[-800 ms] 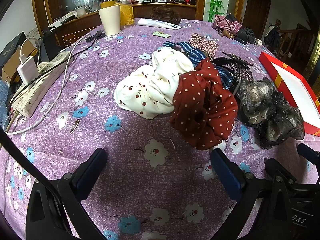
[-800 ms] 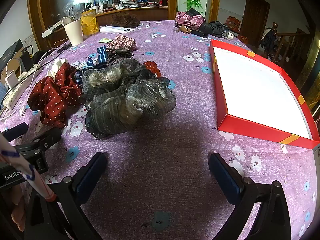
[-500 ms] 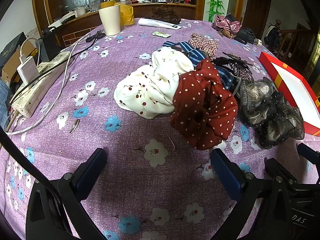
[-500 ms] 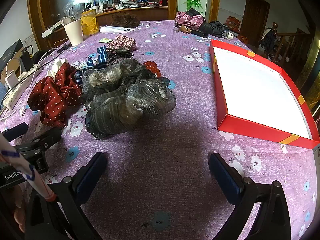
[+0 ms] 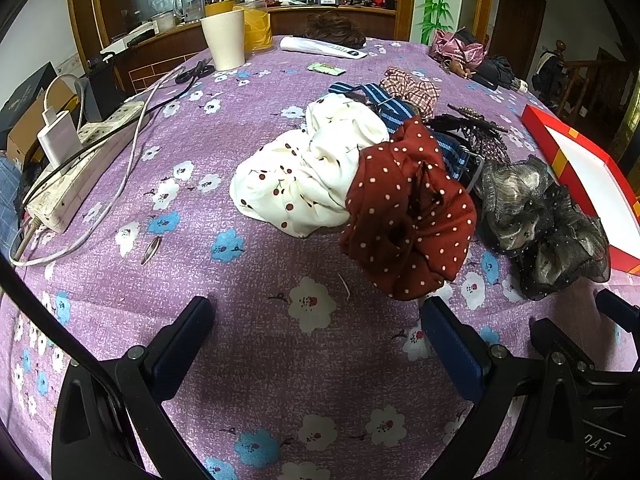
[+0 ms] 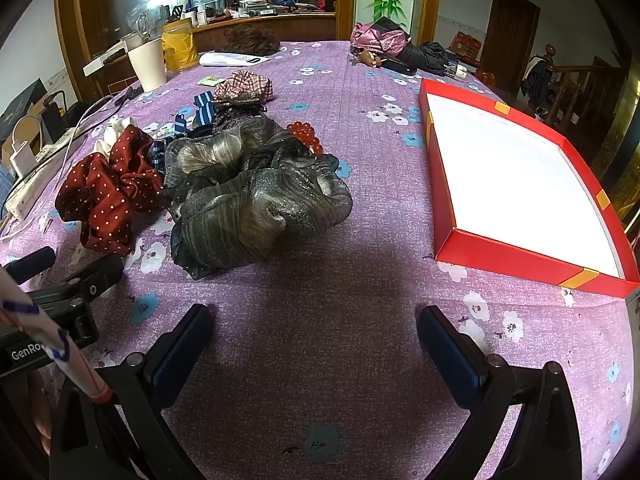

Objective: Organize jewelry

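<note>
A pile of hair accessories lies on the purple flowered tablecloth: a dark red polka-dot scrunchie [image 5: 408, 216] [image 6: 108, 192], a white cherry-print scrunchie [image 5: 308, 176], a grey shimmery scrunchie [image 6: 256, 196] [image 5: 536, 216], a blue striped band [image 5: 392, 112], a plaid scrunchie [image 6: 244, 86] and red beads [image 6: 306, 134]. A red box [image 6: 504, 256] with a white inside lies open at the right. My left gripper [image 5: 316, 328] is open and empty, just short of the red scrunchie. My right gripper [image 6: 314, 332] is open and empty, in front of the grey scrunchie.
A power strip [image 5: 68, 184] with cables runs along the left table edge. A white cup [image 5: 224, 44], a yellow jar [image 5: 256, 28], scissors [image 5: 196, 72] and a pink bag [image 6: 380, 40] stand at the far end. A small metal clip [image 5: 150, 250] lies at left.
</note>
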